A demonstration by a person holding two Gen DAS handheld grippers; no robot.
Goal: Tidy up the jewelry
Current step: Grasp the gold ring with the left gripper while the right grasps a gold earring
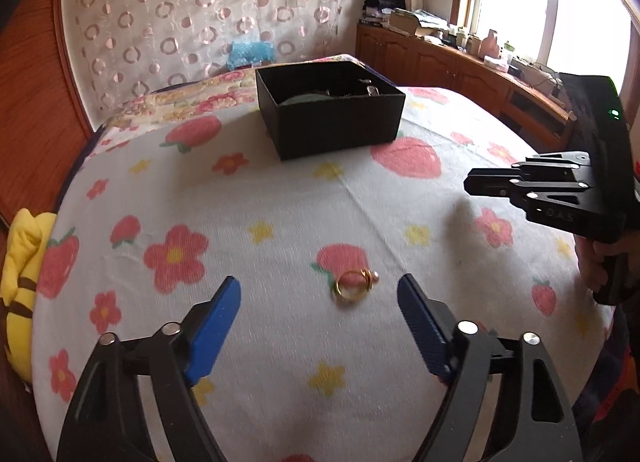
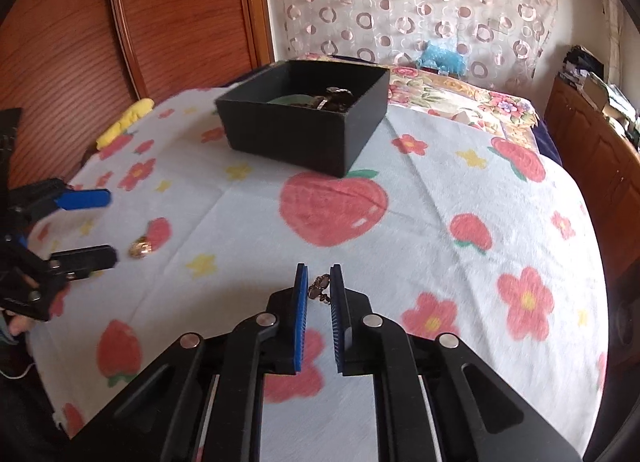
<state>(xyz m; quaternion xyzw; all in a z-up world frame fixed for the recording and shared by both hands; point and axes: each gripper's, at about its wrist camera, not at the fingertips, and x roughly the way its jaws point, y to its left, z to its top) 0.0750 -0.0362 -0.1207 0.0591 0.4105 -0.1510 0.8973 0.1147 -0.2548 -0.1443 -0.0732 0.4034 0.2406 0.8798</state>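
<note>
A gold ring with a small pearl [image 1: 352, 285] lies on the flowered bedspread, just ahead of and between the fingers of my left gripper [image 1: 320, 296], which is wide open and empty. In the right wrist view the ring [image 2: 141, 248] lies just off the tips of the left gripper [image 2: 106, 226]. My right gripper [image 2: 319, 276] is shut on a small dark metallic jewelry piece [image 2: 320, 288] and holds it above the bed. It shows at the right of the left wrist view [image 1: 472, 183]. An open black box [image 1: 330, 107] with jewelry inside stands farther back; it also shows in the right wrist view [image 2: 304, 117].
The bedspread [image 1: 280, 201] covers a bed. A yellow plush toy [image 1: 20, 286] lies at its left edge. A wooden wardrobe [image 2: 120, 21] stands to the left, a wooden cabinet [image 1: 460, 61] with clutter under the window to the right. A patterned curtain [image 1: 200, 1] hangs behind.
</note>
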